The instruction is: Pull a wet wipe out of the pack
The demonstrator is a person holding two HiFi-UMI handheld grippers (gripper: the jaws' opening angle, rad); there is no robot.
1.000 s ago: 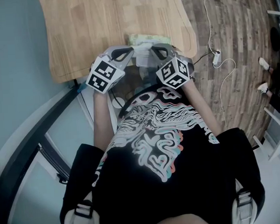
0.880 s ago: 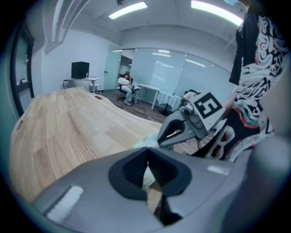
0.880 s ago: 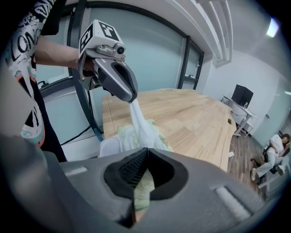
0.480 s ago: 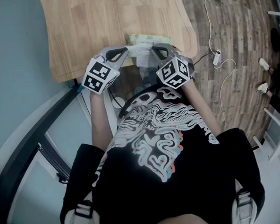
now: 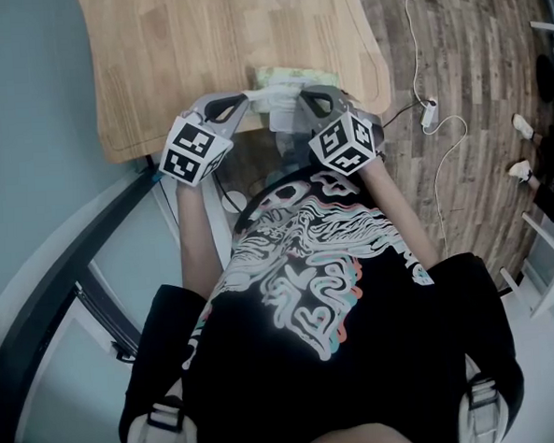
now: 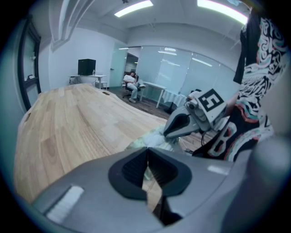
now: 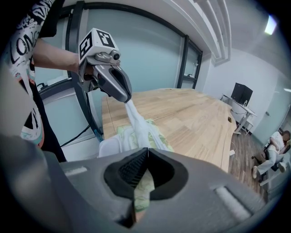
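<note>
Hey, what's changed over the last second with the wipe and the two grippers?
The left gripper slid a little to the person's left, away from the pack, drawing the wet wipe out farther while staying shut on it. The right gripper stayed shut on the pack, which kept its place at the table edge.

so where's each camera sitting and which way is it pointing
Head view: on the person's head, facing steeply down at the table edge; shows shirt, forearms, left hand-held gripper and right hand-held gripper.
Left gripper view: on the left hand-held gripper, facing along its shut jaws at the right one; shirt shows.
Right gripper view: on the right one, facing the left, which pinches the wet wipe; forearm shows.
Shared: all show the wipe pack.
</note>
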